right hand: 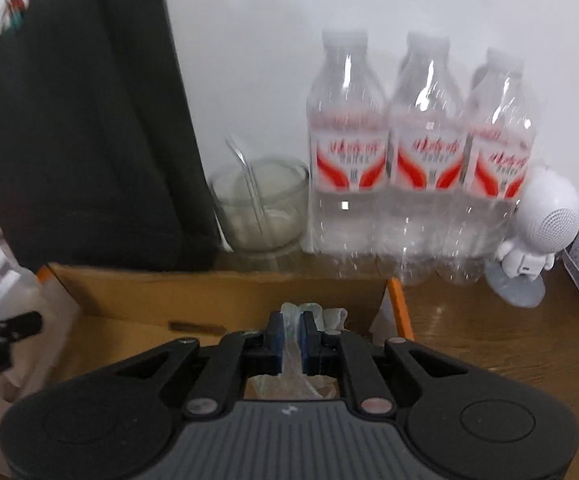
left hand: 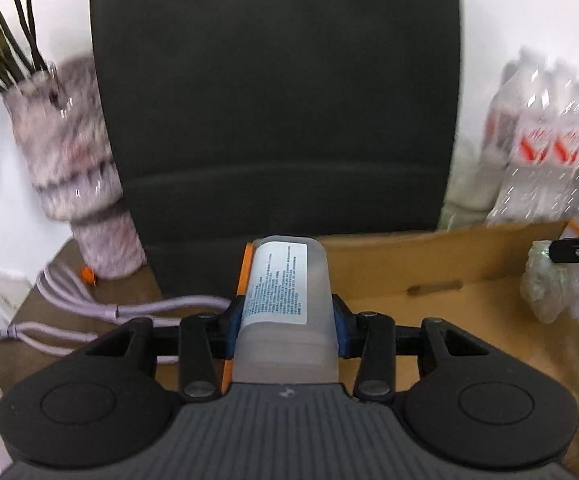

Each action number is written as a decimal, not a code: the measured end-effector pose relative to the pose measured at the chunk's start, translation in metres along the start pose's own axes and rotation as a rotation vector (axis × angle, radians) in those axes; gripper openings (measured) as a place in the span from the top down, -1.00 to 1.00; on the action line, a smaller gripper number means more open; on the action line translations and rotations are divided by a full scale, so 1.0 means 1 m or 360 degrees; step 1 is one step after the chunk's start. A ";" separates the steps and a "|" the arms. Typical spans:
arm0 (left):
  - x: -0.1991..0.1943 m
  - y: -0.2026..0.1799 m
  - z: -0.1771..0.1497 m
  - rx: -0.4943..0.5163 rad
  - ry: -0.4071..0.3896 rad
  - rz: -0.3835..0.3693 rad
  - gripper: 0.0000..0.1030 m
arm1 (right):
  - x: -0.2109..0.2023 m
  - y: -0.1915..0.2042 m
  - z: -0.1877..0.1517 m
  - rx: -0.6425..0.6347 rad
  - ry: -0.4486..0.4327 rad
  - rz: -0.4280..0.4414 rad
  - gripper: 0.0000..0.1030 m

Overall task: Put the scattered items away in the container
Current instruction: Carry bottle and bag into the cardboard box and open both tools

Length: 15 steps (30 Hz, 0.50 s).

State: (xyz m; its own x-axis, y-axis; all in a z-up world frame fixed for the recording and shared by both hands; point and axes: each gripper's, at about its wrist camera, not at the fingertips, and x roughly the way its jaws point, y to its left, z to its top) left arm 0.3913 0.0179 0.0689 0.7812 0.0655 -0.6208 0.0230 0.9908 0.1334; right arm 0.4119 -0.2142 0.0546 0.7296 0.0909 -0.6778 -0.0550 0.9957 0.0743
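While both loads hang over the cardboard box (right hand: 217, 300), lower first: left gripper (left hand: 287, 320) clamps the translucent bottle (left hand: 285, 304); right gripper (right hand: 291, 334) pinches the plastic wrapper (right hand: 291, 344). Release inside the walls.

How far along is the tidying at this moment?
Mid-job. The left gripper is shut on a translucent plastic bottle with a white label over the open cardboard box. The right gripper pinches a crumpled clear plastic wrapper above it. Neither is released; the contents already inside are unclear.
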 end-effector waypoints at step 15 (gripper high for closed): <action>0.008 0.020 -0.027 -0.0143 0.0442 -0.0131 -0.36 | -0.014 0.003 -0.032 -0.0075 -0.0036 -0.0118 -0.28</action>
State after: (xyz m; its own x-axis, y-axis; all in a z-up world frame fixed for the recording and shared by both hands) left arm 0.3814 0.0410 0.0455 0.5784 0.0023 -0.8158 0.0139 0.9998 0.0127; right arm 0.3801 -0.2119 0.0409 0.7481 0.0168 -0.6633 -0.0319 0.9994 -0.0106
